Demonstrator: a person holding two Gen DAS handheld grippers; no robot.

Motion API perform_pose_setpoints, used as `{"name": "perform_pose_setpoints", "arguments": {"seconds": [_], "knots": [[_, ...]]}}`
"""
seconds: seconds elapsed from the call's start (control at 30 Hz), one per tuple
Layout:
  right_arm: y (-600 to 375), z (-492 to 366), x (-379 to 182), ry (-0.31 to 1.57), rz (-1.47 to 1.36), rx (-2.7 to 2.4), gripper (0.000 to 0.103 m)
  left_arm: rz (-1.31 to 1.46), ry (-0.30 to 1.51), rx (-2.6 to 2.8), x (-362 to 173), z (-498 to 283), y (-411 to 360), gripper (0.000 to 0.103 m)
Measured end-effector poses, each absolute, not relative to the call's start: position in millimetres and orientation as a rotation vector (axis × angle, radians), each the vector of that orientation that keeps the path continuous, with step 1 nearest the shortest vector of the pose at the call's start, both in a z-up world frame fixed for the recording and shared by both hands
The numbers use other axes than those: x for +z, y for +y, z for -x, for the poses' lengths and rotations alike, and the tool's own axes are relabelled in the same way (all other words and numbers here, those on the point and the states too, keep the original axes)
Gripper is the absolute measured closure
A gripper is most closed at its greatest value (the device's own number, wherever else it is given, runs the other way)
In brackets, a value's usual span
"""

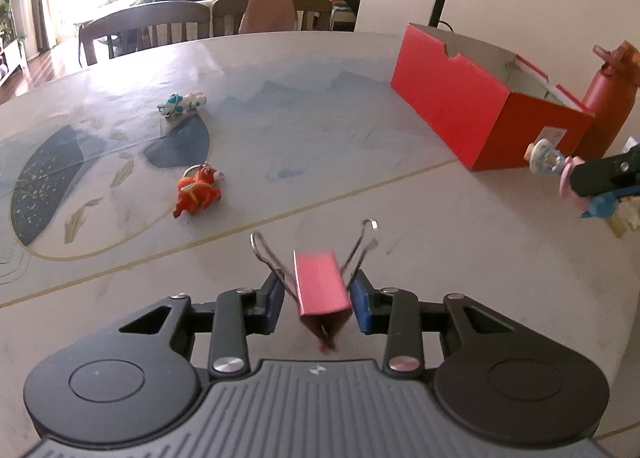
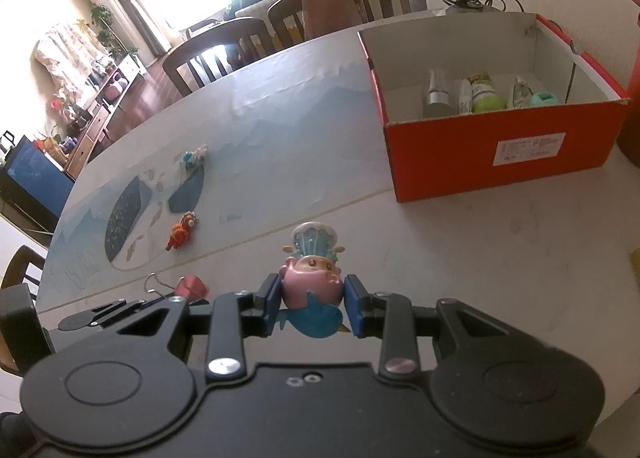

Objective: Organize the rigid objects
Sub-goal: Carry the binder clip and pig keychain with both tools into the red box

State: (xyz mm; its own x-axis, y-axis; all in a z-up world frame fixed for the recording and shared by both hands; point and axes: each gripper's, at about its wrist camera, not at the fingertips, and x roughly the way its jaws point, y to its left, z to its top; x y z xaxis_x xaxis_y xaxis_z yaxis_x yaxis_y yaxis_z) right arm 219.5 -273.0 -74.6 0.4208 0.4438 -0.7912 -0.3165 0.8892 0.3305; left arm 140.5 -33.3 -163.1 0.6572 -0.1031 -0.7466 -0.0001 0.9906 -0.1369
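With several small bottles already lying in the red box, the left gripper pinches a pink binder clip and the right gripper pinches a pink figurine, both short of the box, while an orange toy and a white toy wait on the table.
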Motion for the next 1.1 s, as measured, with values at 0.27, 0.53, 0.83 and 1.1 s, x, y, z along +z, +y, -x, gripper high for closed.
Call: {"name": "perform_pose_setpoints", "arguments": {"seconds": [0.27, 0.53, 0.83, 1.1], "knots": [[-284.3, -234.1, -62.5, 0.996, -0.160, 0.498, 0.071, 0.141, 0.824, -0.063, -138.6, -153.6, -42.4, 0.073], [-304.2, -258.2, -48.9, 0.945, -0.179, 0.504, 0.071, 0.156, 0.770, -0.095, -104.6, -177.1, -59.4, 0.073], [-337.2, -299.2, -39.1, 0.890, -0.187, 0.476, 0.070, 0.144, 0.705, -0.152, -62.9, -218.1, -94.3, 0.073], [-369.1, -346.6, -39.9, 0.854, -0.170, 0.432, 0.070, 0.117, 0.700, -0.210, -45.7, -267.2, -142.9, 0.073]]}}
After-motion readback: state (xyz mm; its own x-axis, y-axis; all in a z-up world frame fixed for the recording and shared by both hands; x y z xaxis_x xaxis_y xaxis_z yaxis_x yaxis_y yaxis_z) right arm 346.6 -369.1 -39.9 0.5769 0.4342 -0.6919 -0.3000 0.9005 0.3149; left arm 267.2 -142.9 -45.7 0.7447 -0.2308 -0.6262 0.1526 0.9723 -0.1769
